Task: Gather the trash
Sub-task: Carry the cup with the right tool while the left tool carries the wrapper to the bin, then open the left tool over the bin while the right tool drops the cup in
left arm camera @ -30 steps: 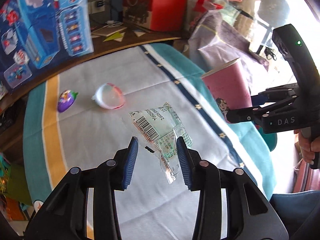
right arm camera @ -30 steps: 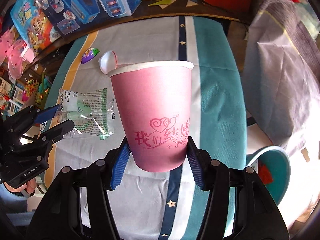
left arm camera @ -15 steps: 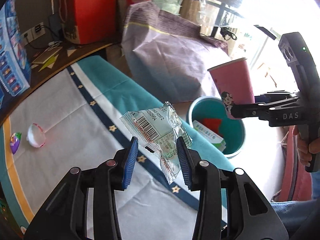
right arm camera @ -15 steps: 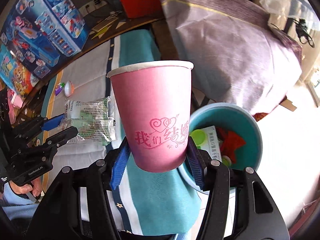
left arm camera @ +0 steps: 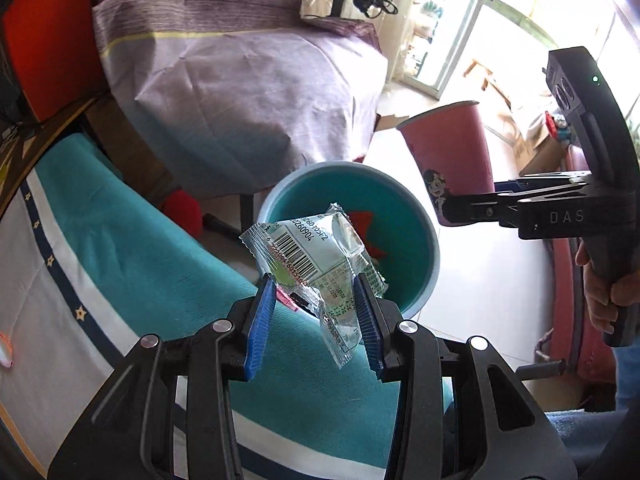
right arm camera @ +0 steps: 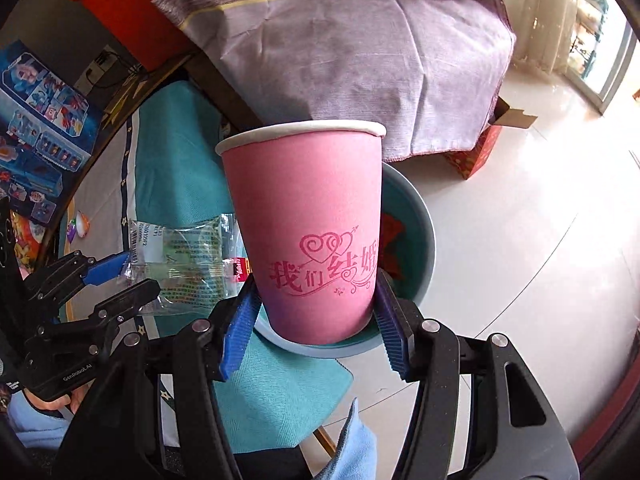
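Observation:
My left gripper (left arm camera: 314, 284) is shut on a crumpled clear plastic wrapper (left arm camera: 316, 248) with a barcode, which I hold up over the round teal bin (left arm camera: 404, 216) on the floor. Red scraps lie inside that bin. My right gripper (right arm camera: 316, 304) is shut on the base of an upright pink paper cup (right arm camera: 304, 216) with red print, and the bin (right arm camera: 420, 240) shows right behind it. From the left wrist view the cup (left arm camera: 448, 148) hangs above the bin's right rim. In the right wrist view the wrapper (right arm camera: 180, 256) and left gripper (right arm camera: 136, 276) are at the left.
The table with its teal and white cloth (left arm camera: 120, 248) ends just left of the bin. A bulky thing under purple cloth (left arm camera: 248, 88) stands behind the bin. Toy boxes (right arm camera: 36, 120) and a small capsule toy (right arm camera: 78, 224) sit at the table's far side. Pale floor tiles (right arm camera: 520, 260) lie to the right.
Both grippers have swung off the tabletop to the right, carrying the wrapper and the cup, and are now over the teal bin. Neither grip has changed.

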### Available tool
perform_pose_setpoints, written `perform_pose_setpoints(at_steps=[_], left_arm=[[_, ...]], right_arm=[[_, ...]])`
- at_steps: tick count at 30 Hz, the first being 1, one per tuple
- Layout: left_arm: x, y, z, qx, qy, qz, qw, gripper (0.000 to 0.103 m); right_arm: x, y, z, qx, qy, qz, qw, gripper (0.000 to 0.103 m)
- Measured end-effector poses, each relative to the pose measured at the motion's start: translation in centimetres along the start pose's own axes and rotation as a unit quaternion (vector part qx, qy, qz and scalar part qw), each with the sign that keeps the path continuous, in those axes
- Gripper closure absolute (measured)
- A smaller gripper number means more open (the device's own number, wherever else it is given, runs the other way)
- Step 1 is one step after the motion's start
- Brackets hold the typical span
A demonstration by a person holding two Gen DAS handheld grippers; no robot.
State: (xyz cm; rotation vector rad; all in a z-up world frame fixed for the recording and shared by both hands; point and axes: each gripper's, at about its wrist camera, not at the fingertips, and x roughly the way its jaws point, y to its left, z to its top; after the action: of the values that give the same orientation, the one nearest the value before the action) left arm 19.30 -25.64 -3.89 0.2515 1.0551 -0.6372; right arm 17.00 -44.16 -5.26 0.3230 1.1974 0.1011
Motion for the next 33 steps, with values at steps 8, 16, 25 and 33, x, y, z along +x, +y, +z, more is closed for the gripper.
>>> perform_pose_setpoints(at_steps=[8, 16, 25, 33], left_arm=[[4.0, -1.4, 1.4, 0.005, 0.039, -0.019, 0.9990, 0.037], [4.7, -0.3, 1.5, -0.021, 0.047, -0.014, 0.9986, 0.010], [4.9, 0.5, 0.6, -0.045, 0.057, -0.009, 0.9973, 0.006], [4.7, 1.1, -0.5, -0.054, 0.062, -0.008, 0.9966, 0.005]], right_arm=[[1.3, -1.2, 0.2, 0.011, 0.014, 0.003, 1.000, 0.049], [2.9, -1.1, 0.6, 0.007, 0.034, 0.004, 0.999, 0.049], [4.5, -0.3, 0.7, -0.003, 0.055, -0.001, 0.998, 0.049], [5.3, 1.0, 0.9, -0.012, 0.062, -0.007, 0.998, 0.049]])
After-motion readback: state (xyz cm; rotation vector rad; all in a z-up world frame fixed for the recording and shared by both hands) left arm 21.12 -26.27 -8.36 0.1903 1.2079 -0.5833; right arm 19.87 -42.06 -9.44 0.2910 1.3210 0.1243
